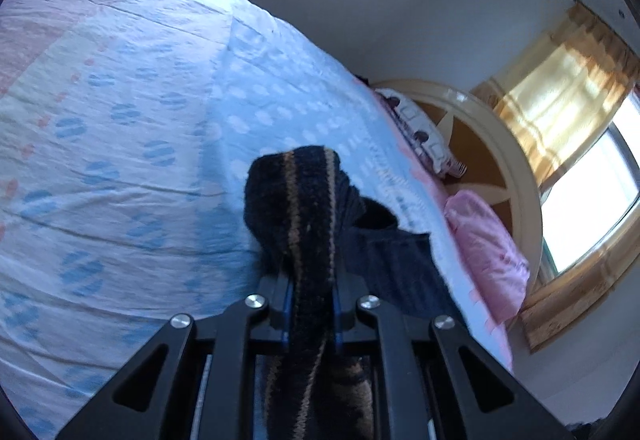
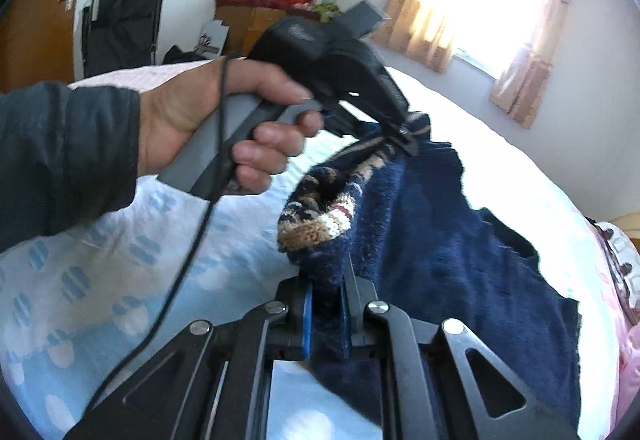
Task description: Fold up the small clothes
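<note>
right wrist: both grippers' fingers (image 2: 326, 316) pinch the sweater (image 2: 432, 224) over the bedspread (image 2: 100, 280).

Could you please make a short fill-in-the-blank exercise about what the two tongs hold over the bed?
1. The left tongs are shut on the dark knitted ____.
2. The right tongs grip the same garment, whose main colour is navy ____.
3. Below it lies a bedsheet with a pattern of ____.
4. A pink ____ lies by the headboard.

Missing words: sweater; blue; dots; pillow
</note>
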